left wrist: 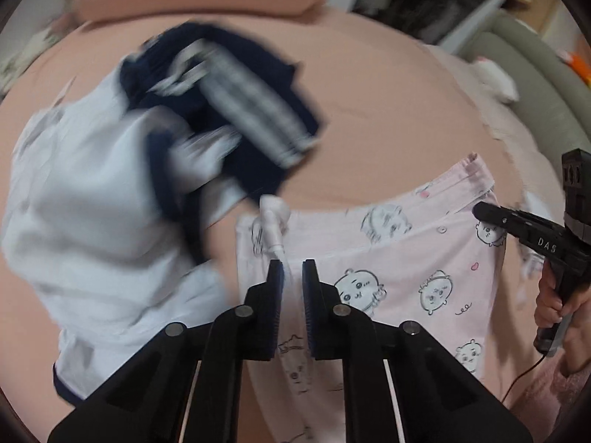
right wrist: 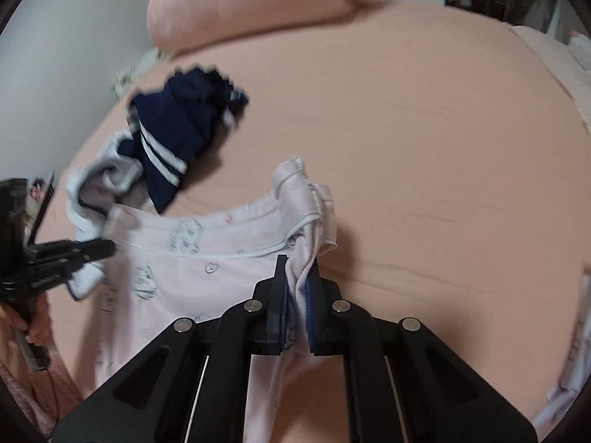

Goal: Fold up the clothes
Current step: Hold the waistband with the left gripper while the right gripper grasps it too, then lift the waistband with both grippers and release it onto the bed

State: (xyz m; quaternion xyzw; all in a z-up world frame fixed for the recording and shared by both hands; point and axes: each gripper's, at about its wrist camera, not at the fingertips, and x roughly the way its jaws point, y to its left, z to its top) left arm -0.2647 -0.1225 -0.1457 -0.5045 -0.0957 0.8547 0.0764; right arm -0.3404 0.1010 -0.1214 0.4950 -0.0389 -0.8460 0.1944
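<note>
The pink pyjama top (left wrist: 406, 269), printed with small cartoon faces, lies on the peach bedsheet (right wrist: 424, 129) with its long top hem running side to side between the two tools. The right gripper (right wrist: 297, 284) is clamped on the bunched right corner of that hem, fabric pinched between its blue pads. The left gripper (left wrist: 291, 277) stands at the hem's left corner with a narrow gap between its jaws and a thin white strip of cloth between them; whether it truly grips is hard to tell, since the strip touches only one pad. Beyond the pyjama top's left corner sits a crumpled white and navy sailor-style garment (right wrist: 155, 151), close to it and blurred in the left wrist view. Both hands are equally near their own corners, so the coming fold probably turns on carrying this hem along the garment's short axis, toward the person.
</note>
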